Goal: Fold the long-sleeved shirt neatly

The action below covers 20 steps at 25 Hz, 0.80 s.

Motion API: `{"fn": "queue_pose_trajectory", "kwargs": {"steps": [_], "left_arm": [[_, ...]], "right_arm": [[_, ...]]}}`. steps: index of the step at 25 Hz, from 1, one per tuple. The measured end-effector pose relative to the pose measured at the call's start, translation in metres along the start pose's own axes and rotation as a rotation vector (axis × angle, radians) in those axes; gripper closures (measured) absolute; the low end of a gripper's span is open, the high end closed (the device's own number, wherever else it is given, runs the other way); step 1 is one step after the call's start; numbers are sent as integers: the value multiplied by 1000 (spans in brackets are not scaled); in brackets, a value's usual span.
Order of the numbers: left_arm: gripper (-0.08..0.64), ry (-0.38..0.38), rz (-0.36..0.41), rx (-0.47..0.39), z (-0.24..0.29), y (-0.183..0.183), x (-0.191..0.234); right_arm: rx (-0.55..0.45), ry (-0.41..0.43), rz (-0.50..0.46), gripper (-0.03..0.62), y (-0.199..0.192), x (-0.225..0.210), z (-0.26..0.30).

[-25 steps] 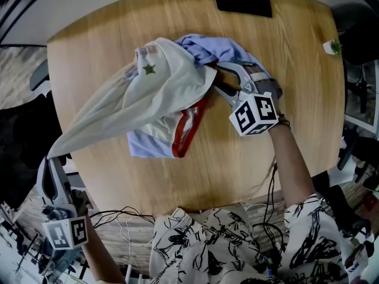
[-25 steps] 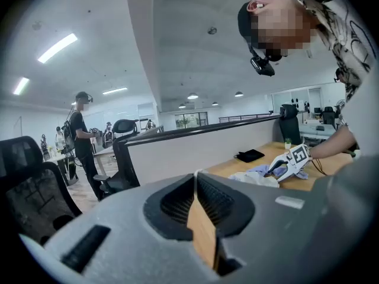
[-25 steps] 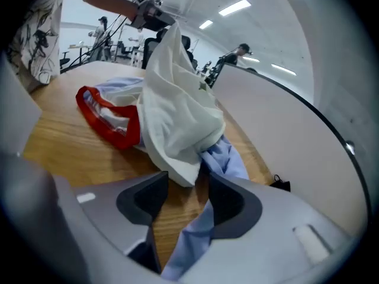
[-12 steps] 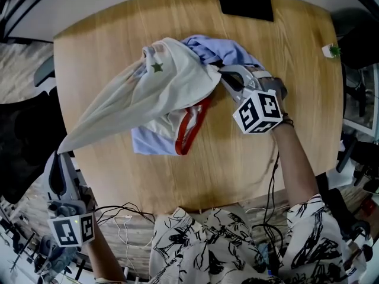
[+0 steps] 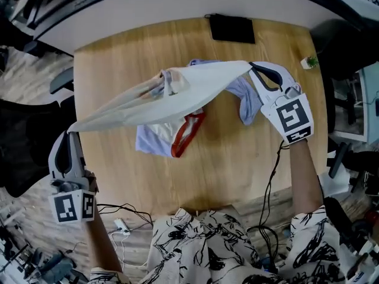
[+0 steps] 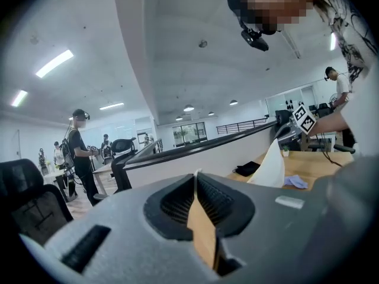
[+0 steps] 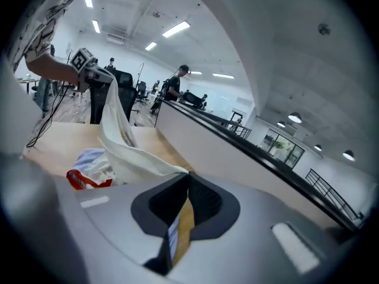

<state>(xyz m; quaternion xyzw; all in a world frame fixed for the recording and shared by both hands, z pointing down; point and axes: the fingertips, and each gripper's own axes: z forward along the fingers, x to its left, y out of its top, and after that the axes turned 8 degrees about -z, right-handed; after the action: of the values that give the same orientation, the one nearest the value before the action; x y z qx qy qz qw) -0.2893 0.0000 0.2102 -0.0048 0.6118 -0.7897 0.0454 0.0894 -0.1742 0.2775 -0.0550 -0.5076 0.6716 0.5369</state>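
Note:
A cream long-sleeved shirt (image 5: 172, 90) hangs stretched in the air above the wooden table (image 5: 237, 170). My right gripper (image 5: 253, 68) is shut on its right end at the upper right. My left gripper (image 5: 70, 132) is shut on its left end, beyond the table's left edge. In the right gripper view the cream shirt (image 7: 121, 144) runs from the shut jaws away to the left gripper's marker cube (image 7: 82, 58). The left gripper view shows a cloth edge (image 6: 197, 185) pinched between its jaws, and the shirt (image 6: 269, 167) further off.
Under the shirt lie a pale blue garment with red trim (image 5: 177, 138) and a lavender-blue one (image 5: 244, 99). A black flat object (image 5: 232, 28) and a small green plant (image 5: 308, 61) sit at the far edge. Cables (image 5: 118, 215) hang at the near edge. An office chair (image 5: 23, 141) stands left.
The right gripper's jaws closed on the shirt's right end and rose high with it. The left gripper also rose. The shirt now hangs off the pile, stretched between the two.

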Motion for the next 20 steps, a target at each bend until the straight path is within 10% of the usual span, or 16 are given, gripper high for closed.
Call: {"fn": "queue_pose_trajectory", "kwargs": {"steps": [20], "left_arm": [[538,-74,170,-295,19,240,-2]], "right_arm": [[-273,-402,7,577,195,-172,-160]]}}
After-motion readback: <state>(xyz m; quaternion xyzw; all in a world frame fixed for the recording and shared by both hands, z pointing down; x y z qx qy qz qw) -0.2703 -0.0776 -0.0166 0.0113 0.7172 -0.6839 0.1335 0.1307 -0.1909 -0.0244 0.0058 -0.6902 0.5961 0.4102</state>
